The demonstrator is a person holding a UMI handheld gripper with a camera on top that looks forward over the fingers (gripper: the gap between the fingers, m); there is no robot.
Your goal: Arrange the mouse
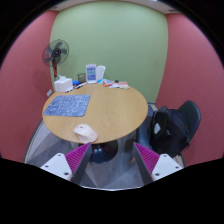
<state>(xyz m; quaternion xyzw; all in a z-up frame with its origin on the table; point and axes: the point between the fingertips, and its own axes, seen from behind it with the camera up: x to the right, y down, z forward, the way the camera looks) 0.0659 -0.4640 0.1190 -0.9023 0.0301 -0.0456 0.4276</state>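
Wooden and round, the light-brown table (110, 118) fills the middle of the gripper view, and the small white computer mouse (86, 132) lies close to its near edge, a little left of the line running out between the fingers and well beyond them. The gripper (112, 158) hangs wide open and empty, its magenta pads (80, 157) showing on both fingers with bare floor between them.

Farther back on the table lies a blue patterned rectangular mat (68, 104), with a white tissue box (63, 85) and a blue-and-white carton (91, 72) beyond it. A black desk fan (55, 51) stands at the far left, and a black office chair (175, 125) sits just right of the table.

Risks from here, as I judge them: the mouse sits so near the rim that a low or off-centre approach could nudge it off the edge, and its smooth rounded shell may slip from a pinch across the wrong sides.

Its long axis seems to run roughly left-right across the view, slightly slanted; which end is the front cannot be told.
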